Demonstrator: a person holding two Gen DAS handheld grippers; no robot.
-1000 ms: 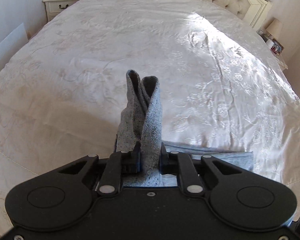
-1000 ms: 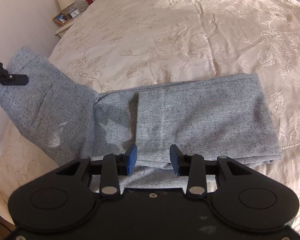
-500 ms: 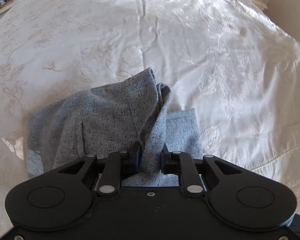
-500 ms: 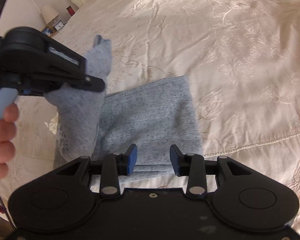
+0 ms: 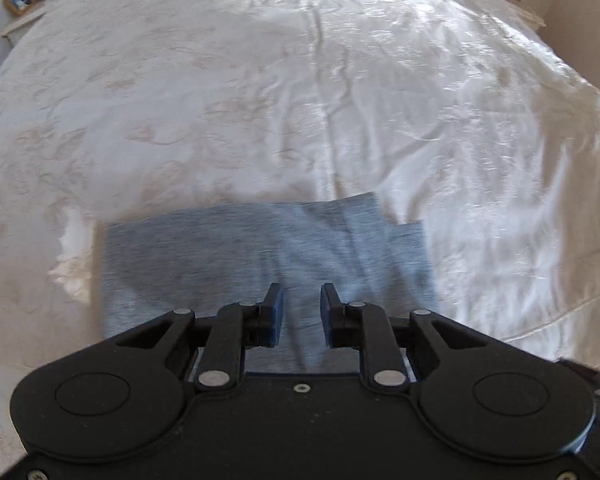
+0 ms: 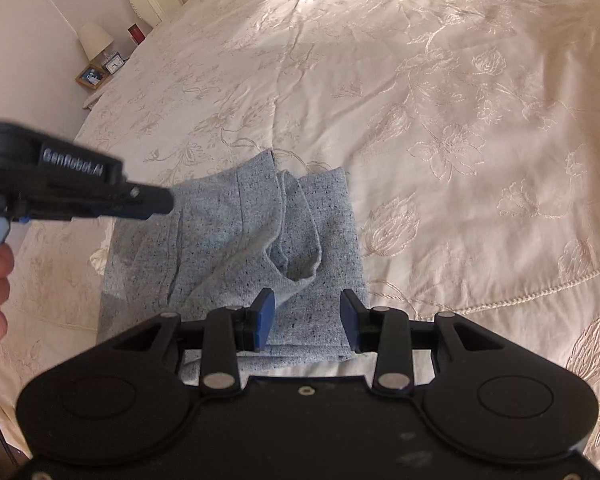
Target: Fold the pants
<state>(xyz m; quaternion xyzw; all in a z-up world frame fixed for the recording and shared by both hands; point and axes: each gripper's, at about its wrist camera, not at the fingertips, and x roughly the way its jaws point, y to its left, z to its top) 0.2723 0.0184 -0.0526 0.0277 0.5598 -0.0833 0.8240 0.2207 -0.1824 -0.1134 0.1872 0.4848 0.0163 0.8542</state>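
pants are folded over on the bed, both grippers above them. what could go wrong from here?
1. The top layer of the grey pants lies rumpled, with an open loop near its right edge; left alone, the fold probably sets crooked.
2. The left gripper is opening right above the cloth, nothing pinched; a pad could snag it.
3. The right gripper hangs open and close over the near edge, and could nudge it.

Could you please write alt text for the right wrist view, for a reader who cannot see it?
Grey pants lie folded on a cream embroidered bedspread, the top layer rumpled. The right claw hovers open over their near edge, while the left claw, its jaws opening, reaches in from the left.
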